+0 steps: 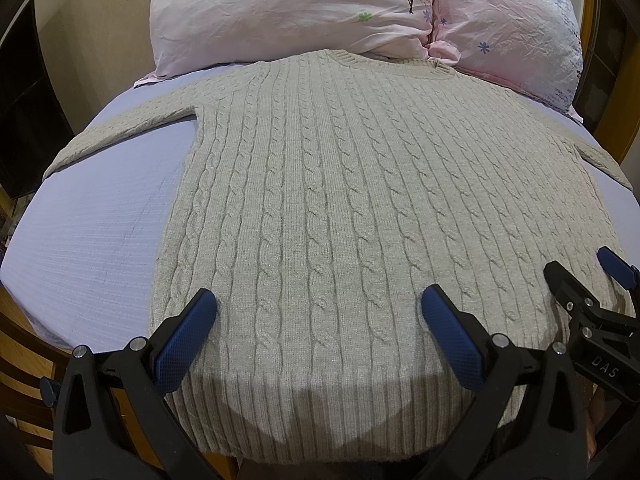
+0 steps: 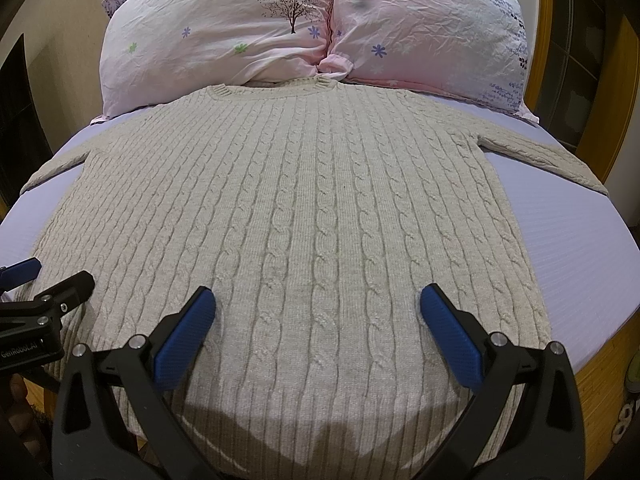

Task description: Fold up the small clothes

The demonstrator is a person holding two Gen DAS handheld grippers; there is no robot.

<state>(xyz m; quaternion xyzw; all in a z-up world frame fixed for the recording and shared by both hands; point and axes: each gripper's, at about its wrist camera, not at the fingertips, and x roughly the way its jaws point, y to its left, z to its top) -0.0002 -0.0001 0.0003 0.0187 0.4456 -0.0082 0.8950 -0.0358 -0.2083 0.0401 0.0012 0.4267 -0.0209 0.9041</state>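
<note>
A beige cable-knit sweater lies flat on the bed, collar far, ribbed hem near, both sleeves spread out sideways; it fills the right wrist view too. My left gripper is open and empty, hovering over the hem's left half. My right gripper is open and empty over the hem's right half. The right gripper shows at the right edge of the left wrist view. The left gripper shows at the left edge of the right wrist view.
The lilac bed sheet shows on both sides of the sweater. Two pink floral pillows lie just beyond the collar. A wooden bed frame rims the right side; a dark screen stands at left.
</note>
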